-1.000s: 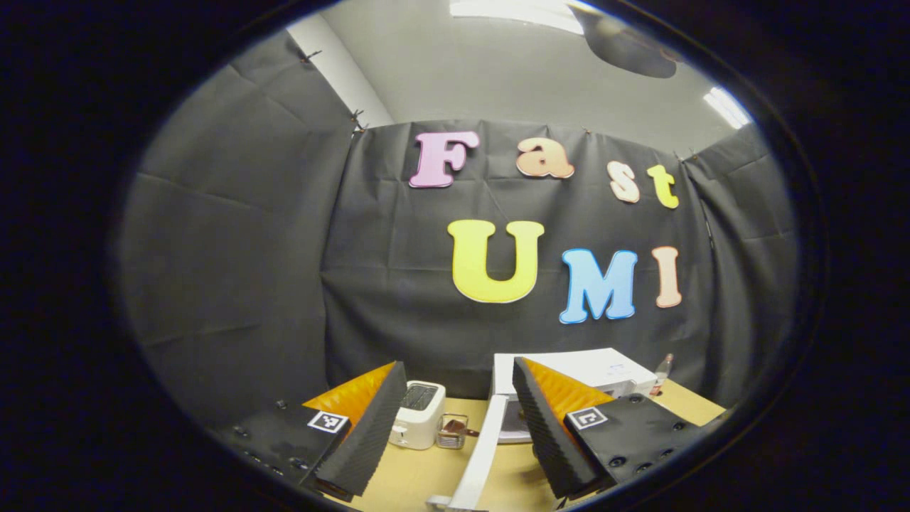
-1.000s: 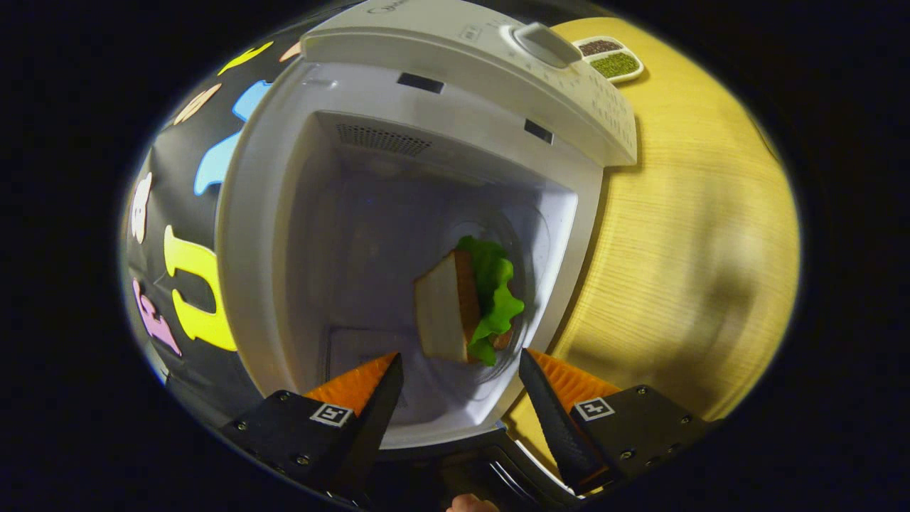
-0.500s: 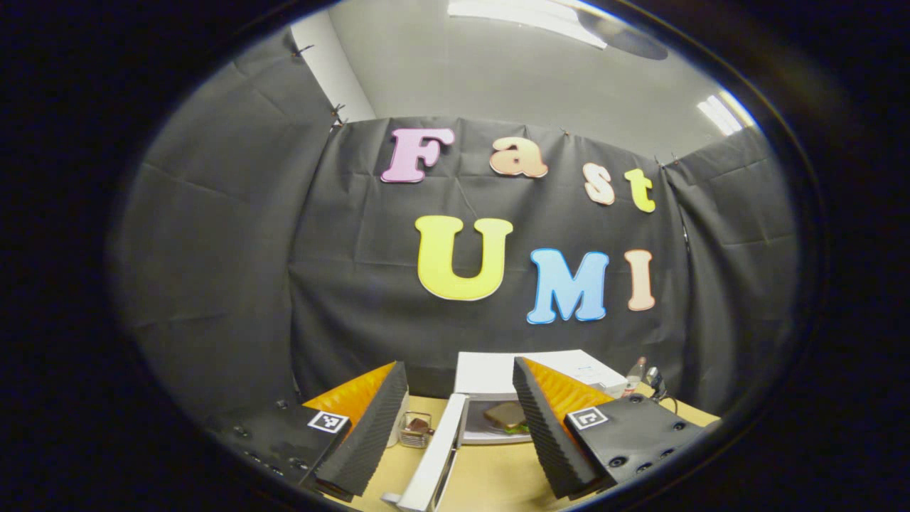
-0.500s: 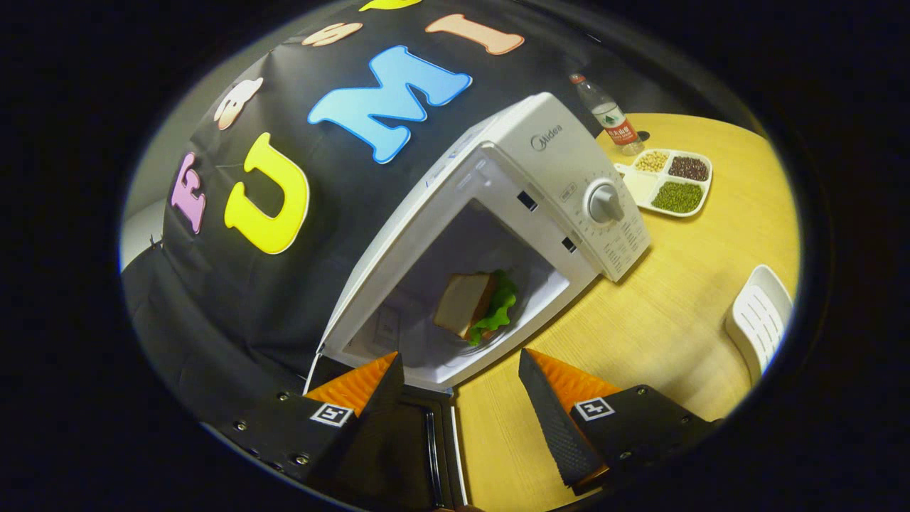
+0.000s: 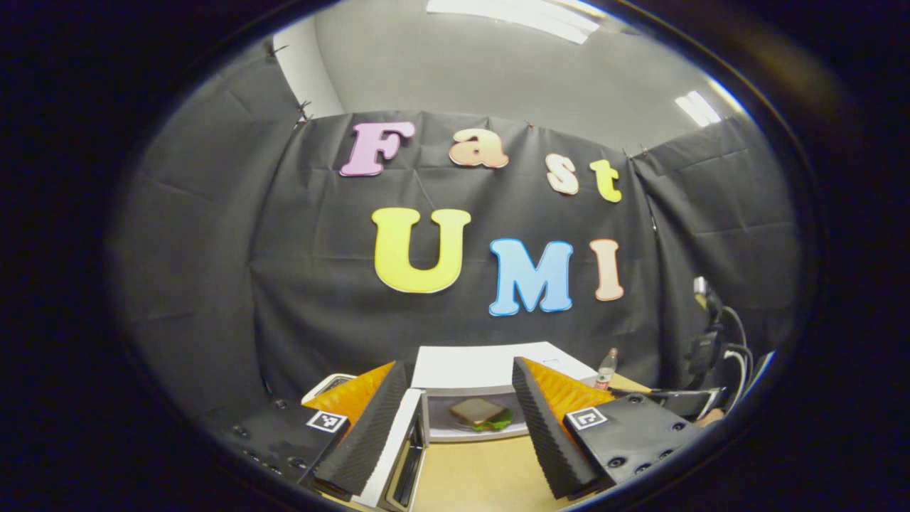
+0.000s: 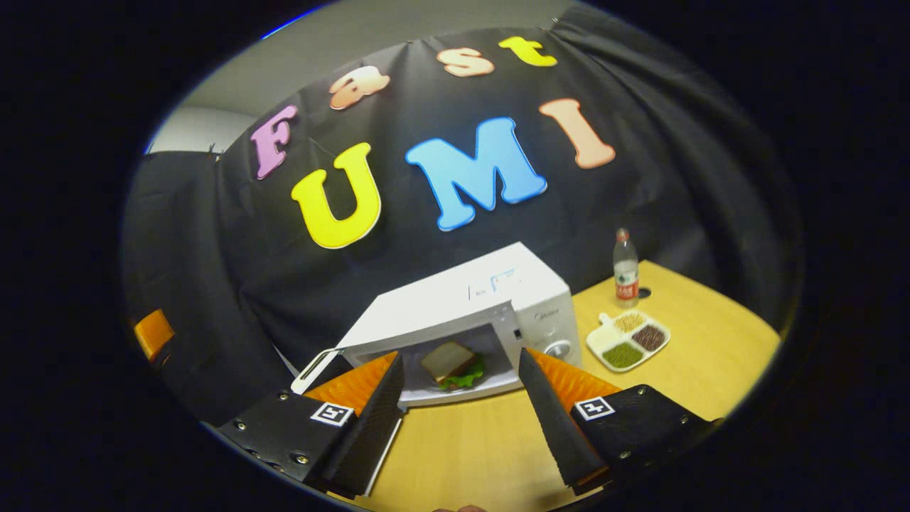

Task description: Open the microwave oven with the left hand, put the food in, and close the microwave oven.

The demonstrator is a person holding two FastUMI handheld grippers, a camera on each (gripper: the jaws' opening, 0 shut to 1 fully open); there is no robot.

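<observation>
The white microwave [image 6: 455, 306] stands on the wooden table [image 6: 682, 370] with its door [image 6: 316, 366] swung open to the left. A sandwich [image 6: 451, 364] with green lettuce lies inside the cavity. My right gripper [image 6: 461, 355] is open and empty, held back from the oven above the table. In the left gripper view the microwave [image 5: 490, 363] is straight ahead with the sandwich [image 5: 478, 412] inside. The open door [image 5: 398, 455] reaches toward me beside my left finger. My left gripper [image 5: 458, 366] is open and holds nothing.
A water bottle [image 6: 625, 267] stands right of the microwave, with a divided white dish of beans [image 6: 629, 340] in front of it. Dark gear with cables [image 5: 704, 348] sits at the right edge of the left gripper view. Black cloth walls close in the back and sides.
My right gripper has drawn back out of the microwave, leaving the sandwich inside. The left gripper's view has swung so that the door now lies next to its left finger.
</observation>
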